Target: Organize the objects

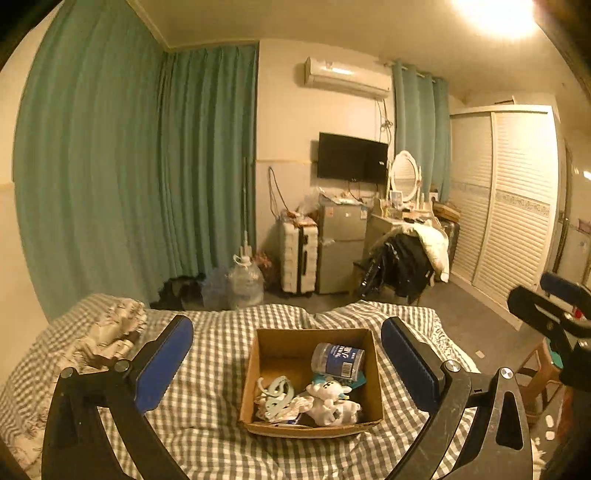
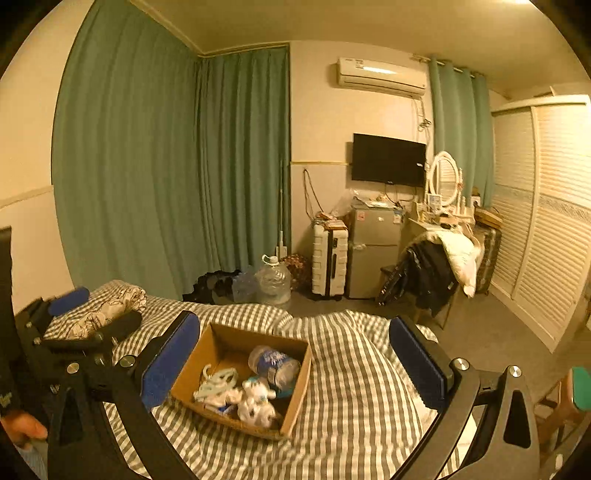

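Since both the left gripper (image 1: pixel 287 354) and right gripper (image 2: pixel 294 356) hang spread wide and empty, the cardboard box (image 1: pixel 375 373) on the bed (image 1: pixel 207 376) sits between their jaws; light, thin-walled, probably best gripped by opposite rims.

Bedroom, warm yellow light from ceiling lamp (image 1: pixel 495 14). Teal curtains (image 1: pixel 129 166) cover left wall & corner; 2nd teal curtain (image 1: pixel 421 125) right of wall-mounted AC unit (image 1: pixel 347 77). Black TV (image 1: pixel 352 162) on cream wall, below it small grey fridge (image 1: pixel 341 243), white suitcase (image 1: pixel 298 258) just beside. Vanity w/ oval mirror (image 1: pixel 404 175); chair piled w/ dark clothes (image 1: pixel 402 266). White louvred wardrobe (image 1: pixel 509 199) on right. Water jugs (image 1: pixel 245 282) on grey floor (image 1: pixel 476 325). Gingham-covered bed (image 1: pixel 207 417) in foreground.
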`<state>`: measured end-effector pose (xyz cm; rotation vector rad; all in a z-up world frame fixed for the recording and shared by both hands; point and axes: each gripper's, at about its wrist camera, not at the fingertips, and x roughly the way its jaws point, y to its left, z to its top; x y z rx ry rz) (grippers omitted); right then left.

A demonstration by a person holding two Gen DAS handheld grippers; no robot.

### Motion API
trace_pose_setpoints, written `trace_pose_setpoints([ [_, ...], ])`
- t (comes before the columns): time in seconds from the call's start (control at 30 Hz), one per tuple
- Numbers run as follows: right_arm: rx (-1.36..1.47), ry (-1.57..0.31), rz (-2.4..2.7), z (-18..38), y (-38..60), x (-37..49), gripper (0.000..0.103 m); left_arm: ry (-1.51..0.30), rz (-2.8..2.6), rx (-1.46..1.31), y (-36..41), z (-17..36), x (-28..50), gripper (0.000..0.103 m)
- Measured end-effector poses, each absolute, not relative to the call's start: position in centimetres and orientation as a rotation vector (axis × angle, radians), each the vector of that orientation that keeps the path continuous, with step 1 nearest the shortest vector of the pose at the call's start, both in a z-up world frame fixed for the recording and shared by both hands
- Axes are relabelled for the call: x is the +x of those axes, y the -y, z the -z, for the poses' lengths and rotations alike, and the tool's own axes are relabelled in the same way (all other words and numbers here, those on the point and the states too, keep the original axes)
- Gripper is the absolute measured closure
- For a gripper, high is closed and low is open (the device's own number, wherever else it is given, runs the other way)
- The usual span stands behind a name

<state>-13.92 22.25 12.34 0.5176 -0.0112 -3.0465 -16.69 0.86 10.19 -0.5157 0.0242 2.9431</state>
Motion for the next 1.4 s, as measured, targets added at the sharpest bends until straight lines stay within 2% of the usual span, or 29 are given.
trace_pose_setpoints([
  [0.17, 0.501, 0.012, 3.064, -10.8, -22.4, -11.5, 0.0, -0.039, -2.981, -0.448, -0.8, -9.0, -14.0, 0.0],
  [0.27, 0.507, -0.099, 3.075, -8.2, -21.3, -11.3, 0.0, -0.055, -3.012, -0.443, -0.8, -6.4, -13.0, 0.0],
  [0.33, 0.492, -0.099, 3.082, -5.6, -20.8, -11.4, 0.0, -0.049, -3.047, -0.454, -0.6, -3.8, -12.9, 0.0],
  [0.43, 0.535, -0.042, 3.048, -1.9, -20.8, -12.4, 0.0, -0.023, -3.08, -0.502, -0.1, -0.1, -13.3, 0.0],
  [0.57, 0.582, -0.111, 3.049, 0.5, -20.4, -13.6, 0.0, 0.04, -3.086, -0.637, 0.8, 2.1, -14.7, 0.0],
  [0.67, 0.595, -0.078, 3.046, 1.3, -20.6, -14.1, 0.0, 0.097, -3.065, -0.661, 1.1, 2.6, -15.0, 0.0],
  [1.4, 0.632, -0.056, 3.065, 1.7, -21.0, -14.2, 0.0, 0.05, -3.044, -0.629, 0.5, 1.4, -13.6, 0.0],
])
